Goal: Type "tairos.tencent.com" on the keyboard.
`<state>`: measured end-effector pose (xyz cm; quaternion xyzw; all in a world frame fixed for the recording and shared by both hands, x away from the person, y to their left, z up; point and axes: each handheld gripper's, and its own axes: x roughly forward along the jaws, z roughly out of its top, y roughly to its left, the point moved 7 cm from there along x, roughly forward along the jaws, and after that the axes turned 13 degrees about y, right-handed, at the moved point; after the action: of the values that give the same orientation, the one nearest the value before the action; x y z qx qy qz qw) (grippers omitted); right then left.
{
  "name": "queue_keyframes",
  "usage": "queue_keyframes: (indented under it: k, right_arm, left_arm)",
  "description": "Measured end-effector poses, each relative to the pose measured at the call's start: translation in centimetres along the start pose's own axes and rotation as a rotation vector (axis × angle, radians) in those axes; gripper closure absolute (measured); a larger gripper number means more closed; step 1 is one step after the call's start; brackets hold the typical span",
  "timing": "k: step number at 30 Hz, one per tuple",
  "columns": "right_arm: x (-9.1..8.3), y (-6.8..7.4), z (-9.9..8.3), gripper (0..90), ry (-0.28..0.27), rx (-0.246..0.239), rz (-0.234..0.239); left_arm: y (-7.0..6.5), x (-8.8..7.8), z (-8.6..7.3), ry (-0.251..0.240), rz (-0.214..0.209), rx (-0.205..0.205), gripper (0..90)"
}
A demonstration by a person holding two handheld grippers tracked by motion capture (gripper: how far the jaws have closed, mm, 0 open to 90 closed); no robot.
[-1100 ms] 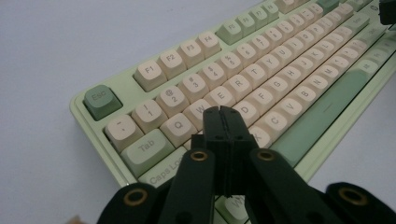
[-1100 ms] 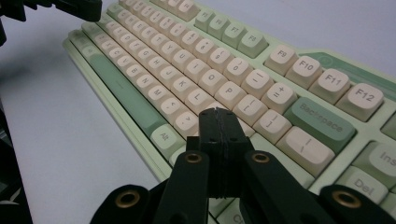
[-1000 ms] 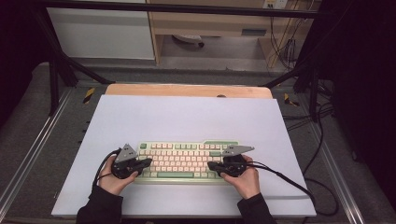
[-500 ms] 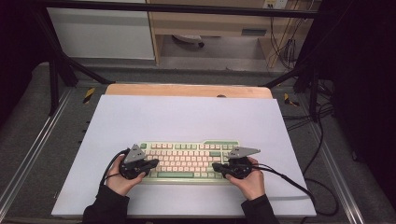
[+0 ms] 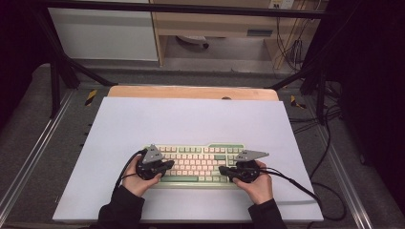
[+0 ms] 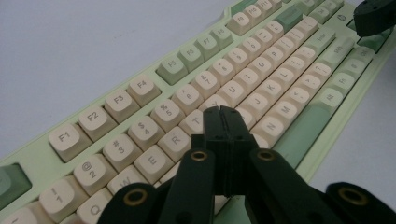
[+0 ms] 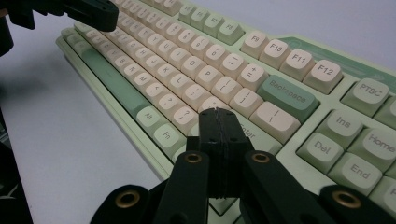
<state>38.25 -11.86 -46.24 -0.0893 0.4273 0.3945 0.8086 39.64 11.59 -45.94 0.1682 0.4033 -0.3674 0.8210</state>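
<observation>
- Keyboard (image 5: 198, 164) sits on the near half of the desk (image 5: 191, 119), long side parallel to the front edge, pale green frame with cream keys.
- Left gripper (image 5: 168, 166) is over the keyboard's left end, hand (image 5: 138, 179) wrapped behind it; in the left gripper view its two black fingers (image 6: 215, 126) press flat together, nothing between them, tips over the T and Y keys (image 6: 205, 109).
- Right gripper (image 5: 224, 171) hovers at the keyboard's right end, hand (image 5: 258, 183) behind; in the right gripper view its fingers (image 7: 211, 128) are also pressed together with nothing held, tips above the Enter key (image 7: 247, 133), just beside Backspace (image 7: 287, 97).
- Front edge: a narrow strip of bare white desk lies between the keyboard and the desk's near rim, where both sleeves come in.
- Far side: a wide stretch of open white surface runs from the function row to the wooden strip (image 5: 191, 92) at the back.
- Flanks: free desk shows left and right of the keyboard, with a black cable (image 5: 296, 183) trailing off the right gripper toward the right rim.
</observation>
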Motion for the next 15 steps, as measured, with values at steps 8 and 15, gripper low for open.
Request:
queue_keyframes:
  k: [8, 15]
  right_arm:
    - [0.2, 0.0, -0.1, 90.0, 0.004, -0.005, 0.003]
    - [0.1, 0.0, 0.0, 90.0, 0.001, 0.001, 0.003]
  left_arm:
    - [0.2, 1.3, 0.7, 0.011, 0.005, -0.02, 90.0]
    - [0.5, 2.2, 0.8, 0.02, 0.015, -0.033, 90.0]
